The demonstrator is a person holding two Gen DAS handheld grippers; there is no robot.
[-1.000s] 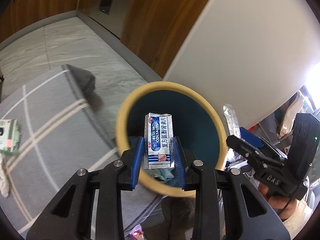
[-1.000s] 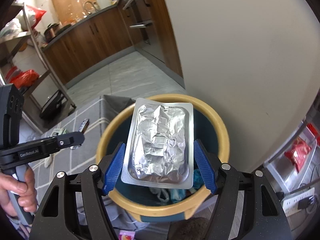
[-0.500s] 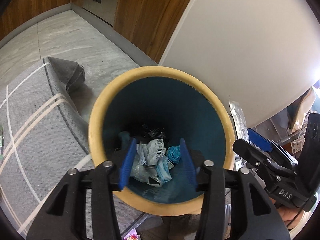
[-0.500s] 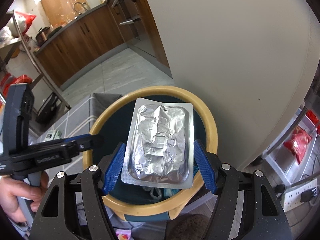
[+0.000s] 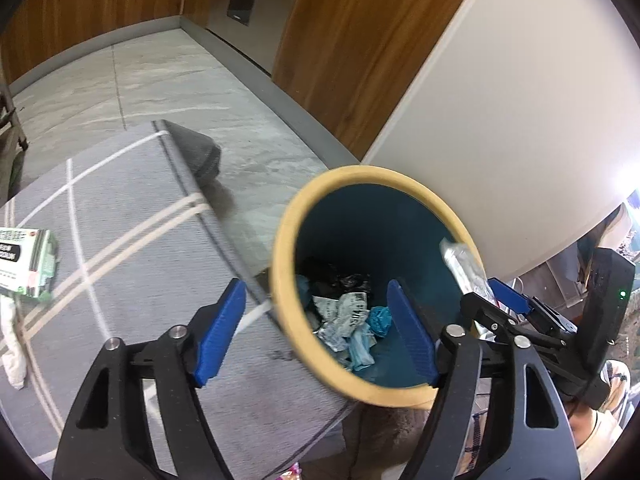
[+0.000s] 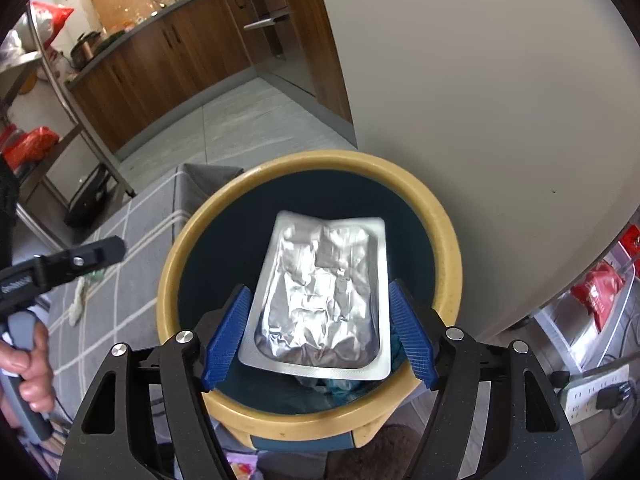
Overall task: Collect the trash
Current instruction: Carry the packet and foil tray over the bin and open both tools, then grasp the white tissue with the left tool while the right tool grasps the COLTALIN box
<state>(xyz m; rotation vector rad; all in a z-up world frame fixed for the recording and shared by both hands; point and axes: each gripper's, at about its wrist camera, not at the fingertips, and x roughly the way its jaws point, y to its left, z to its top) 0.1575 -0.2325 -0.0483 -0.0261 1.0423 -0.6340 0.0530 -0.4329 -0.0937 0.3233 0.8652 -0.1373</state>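
Change since earlier frame: the blue-and-white sachet is gone from the left gripper and is lying among the crumpled trash at the bottom of the bin; the gripper is now straddling the bin's left rim. Left gripper: jaws opening, nothing between the pads. Right gripper: jaws opening, foil blister pack sitting between the blue pads over the bin mouth; whether the pads are pressing it cannot be told. Surroundings: grey striped rug lying left of the bin; green-and-white packet resting at its far left; white wall panel standing behind
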